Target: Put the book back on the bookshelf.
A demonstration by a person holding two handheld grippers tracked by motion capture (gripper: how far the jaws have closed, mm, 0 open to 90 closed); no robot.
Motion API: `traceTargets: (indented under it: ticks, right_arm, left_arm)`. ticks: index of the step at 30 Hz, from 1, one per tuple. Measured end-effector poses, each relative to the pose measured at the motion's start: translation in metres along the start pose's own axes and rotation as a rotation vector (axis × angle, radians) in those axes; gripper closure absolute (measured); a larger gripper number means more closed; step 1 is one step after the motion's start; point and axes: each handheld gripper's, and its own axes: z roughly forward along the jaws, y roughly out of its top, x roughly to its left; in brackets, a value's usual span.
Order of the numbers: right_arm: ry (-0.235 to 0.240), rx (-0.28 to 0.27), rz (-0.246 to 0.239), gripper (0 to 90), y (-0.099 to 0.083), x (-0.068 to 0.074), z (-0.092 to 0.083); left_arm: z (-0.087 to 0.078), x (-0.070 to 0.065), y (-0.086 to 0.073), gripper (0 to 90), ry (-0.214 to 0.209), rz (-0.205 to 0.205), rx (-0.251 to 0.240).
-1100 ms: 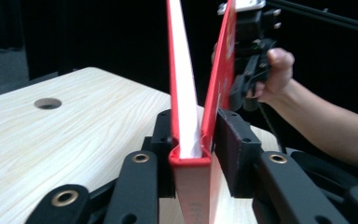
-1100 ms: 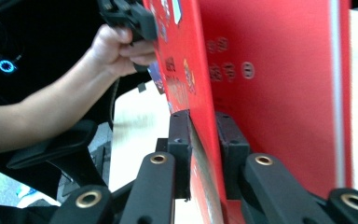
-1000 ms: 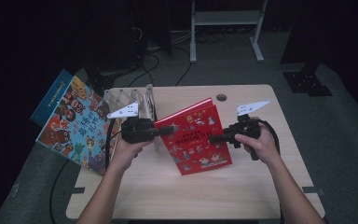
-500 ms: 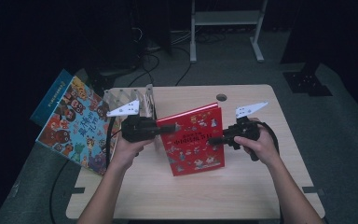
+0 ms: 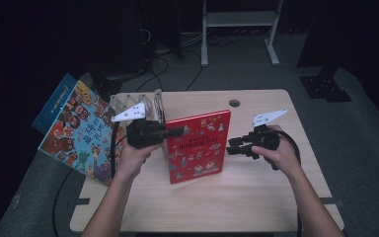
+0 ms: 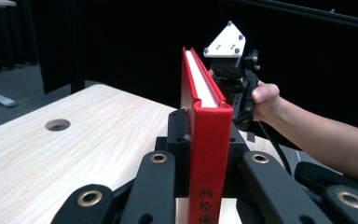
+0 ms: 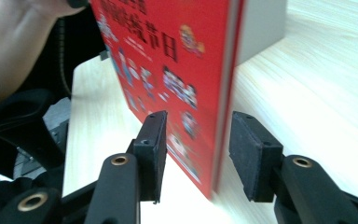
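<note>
Red book (image 5: 197, 145) upright, spine leftward

A pale wooden worktop (image 5: 256, 192) with a round cable hole (image 5: 234, 103) near its far edge stands on a grey floor. At its left end stands a slatted wooden rack (image 5: 150, 104), and beside that a large colourful picture book (image 5: 81, 131) leans out past the worktop's edge. A white metal frame (image 5: 239, 22) stands behind, with cables (image 5: 177, 74) on the floor.

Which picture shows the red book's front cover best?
The high view: the red book stands on edge with its whole illustrated cover facing the camera. The right gripper view shows a blurred close-up of part of that cover; the left gripper view shows its spine and top edge.
</note>
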Motion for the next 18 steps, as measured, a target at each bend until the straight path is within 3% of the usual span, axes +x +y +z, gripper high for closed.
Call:
traceTargets:
  ticks: [2,3,4,6,12,13,14,17,18]
  right_arm:
    - [-0.021,-0.005,0.005,52.1,-0.002,-0.001,-0.002]
    - [-0.065,-0.013,0.002,47.0,-0.005,-0.003,-0.003]
    - [-0.065,-0.013,0.002,47.0,-0.005,-0.003,-0.003]
    - [-0.122,-0.021,0.007,41.8,-0.009,-0.005,-0.005]
    - [-0.406,-0.022,0.034,28.9,-0.030,-0.021,-0.011]
    - [-0.486,-0.009,0.062,27.3,-0.038,-0.026,-0.011]
    - [-0.486,-0.009,0.062,27.3,-0.038,-0.026,-0.011]
    - [-0.608,0.028,0.108,26.2,-0.053,-0.037,-0.011]
    - [-0.628,0.030,0.116,26.1,-0.056,-0.039,-0.011]
  left_arm:
    - [-0.002,0.000,0.000,80.0,0.009,-0.009,-0.004]
    - [-0.004,0.000,0.001,80.0,0.018,-0.016,-0.012]
    - [-0.004,0.000,0.001,80.0,0.018,-0.016,-0.012]
    - [-0.007,0.001,0.002,80.0,0.022,-0.024,-0.019]
    - [-0.017,-0.002,0.006,80.0,0.055,-0.022,-0.008]
    - [-0.020,-0.002,0.006,79.9,0.068,-0.024,-0.006]
    - [-0.020,-0.002,0.006,80.0,0.068,-0.024,-0.006]
    - [-0.028,-0.003,0.007,79.9,0.087,-0.022,-0.005]
    - [-0.031,-0.004,0.008,79.9,0.091,-0.023,-0.007]
